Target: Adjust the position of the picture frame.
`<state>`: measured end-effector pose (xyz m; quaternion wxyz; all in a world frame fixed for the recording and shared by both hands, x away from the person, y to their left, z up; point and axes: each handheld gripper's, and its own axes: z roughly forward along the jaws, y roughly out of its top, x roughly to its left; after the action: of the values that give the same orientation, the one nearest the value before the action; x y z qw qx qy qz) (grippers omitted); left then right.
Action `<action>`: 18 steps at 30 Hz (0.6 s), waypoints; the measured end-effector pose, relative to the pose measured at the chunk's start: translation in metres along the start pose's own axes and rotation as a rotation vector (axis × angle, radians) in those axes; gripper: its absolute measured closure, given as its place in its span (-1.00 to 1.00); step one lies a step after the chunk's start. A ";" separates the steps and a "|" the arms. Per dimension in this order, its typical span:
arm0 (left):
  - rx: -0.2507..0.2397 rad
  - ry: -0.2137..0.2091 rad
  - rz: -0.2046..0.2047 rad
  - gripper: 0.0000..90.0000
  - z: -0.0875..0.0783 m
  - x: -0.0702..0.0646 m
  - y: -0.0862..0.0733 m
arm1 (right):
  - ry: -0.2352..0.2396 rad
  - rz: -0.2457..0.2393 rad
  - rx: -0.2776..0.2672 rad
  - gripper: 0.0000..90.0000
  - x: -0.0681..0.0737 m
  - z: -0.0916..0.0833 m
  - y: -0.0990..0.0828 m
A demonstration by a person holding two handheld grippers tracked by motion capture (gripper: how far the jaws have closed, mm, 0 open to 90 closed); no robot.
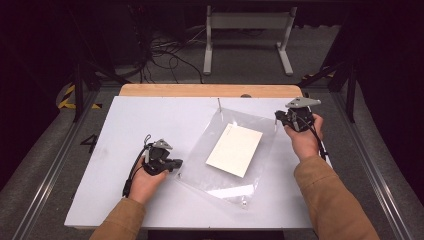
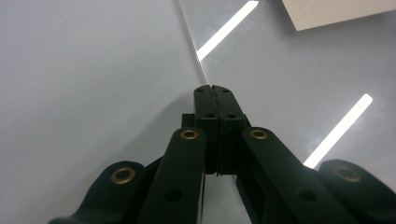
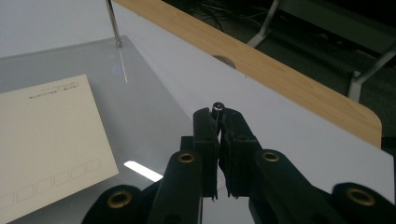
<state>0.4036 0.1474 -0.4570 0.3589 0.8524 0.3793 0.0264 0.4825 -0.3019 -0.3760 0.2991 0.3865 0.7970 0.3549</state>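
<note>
A clear plastic sheet (image 1: 200, 167) lies at an angle on the white table (image 1: 135, 120), with a cream card (image 1: 234, 149) resting on it. A thin metal pin (image 1: 219, 103) stands upright at the sheet's far corner. My left gripper (image 1: 177, 164) is shut, its tips (image 2: 212, 88) right at the sheet's (image 2: 280, 70) left edge; whether they pinch it I cannot tell. My right gripper (image 1: 278, 118) hovers by the sheet's right corner, shut on a small metal pin (image 3: 217, 107) whose round head pokes out between the fingertips. The card (image 3: 46, 135) and the upright pin (image 3: 113, 23) lie to its left.
A wooden strip (image 1: 210, 90) runs along the table's far edge. Behind it on the floor stand a white metal frame (image 1: 247, 22) and a tangle of cables (image 1: 165, 50). Bare white tabletop lies to the left of the sheet and along the near edge.
</note>
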 end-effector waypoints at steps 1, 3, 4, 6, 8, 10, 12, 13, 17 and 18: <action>0.004 -0.001 -0.005 1.00 -0.001 -0.001 -0.002 | 0.010 -0.002 -0.003 0.89 0.000 0.003 0.004; 0.004 -0.005 -0.012 1.00 -0.003 -0.001 -0.004 | 0.024 -0.019 -0.009 0.89 0.001 0.010 0.011; 0.007 -0.004 -0.012 1.00 -0.005 -0.002 -0.006 | 0.027 -0.027 -0.006 0.89 0.001 0.013 0.014; 0.009 -0.006 -0.015 1.00 -0.006 -0.003 -0.007 | 0.039 -0.032 -0.001 0.89 0.001 0.019 0.018; 0.007 -0.007 -0.016 1.00 -0.008 -0.003 -0.009 | 0.063 -0.037 0.000 0.89 0.000 0.031 0.023; 0.009 -0.011 -0.021 1.00 -0.009 -0.003 -0.011 | 0.072 -0.040 0.007 0.89 0.000 0.044 0.027; 0.011 -0.012 -0.019 1.00 -0.011 -0.004 -0.013 | 0.079 -0.033 0.016 0.89 0.001 0.052 0.030; 0.010 -0.014 -0.009 1.00 -0.012 -0.003 -0.014 | 0.080 -0.033 0.020 0.89 0.001 0.055 0.031; 0.014 -0.014 -0.011 1.00 -0.014 -0.005 -0.016 | 0.087 -0.034 0.024 0.88 0.005 0.068 0.036; 0.015 -0.016 -0.014 1.00 -0.015 -0.005 -0.017 | 0.089 -0.031 0.025 0.88 0.006 0.071 0.036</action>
<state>0.3851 0.1608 -0.4557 0.3559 0.8525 0.3825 0.0143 0.5475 -0.2570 -0.3888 0.2639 0.3615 0.8198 0.3572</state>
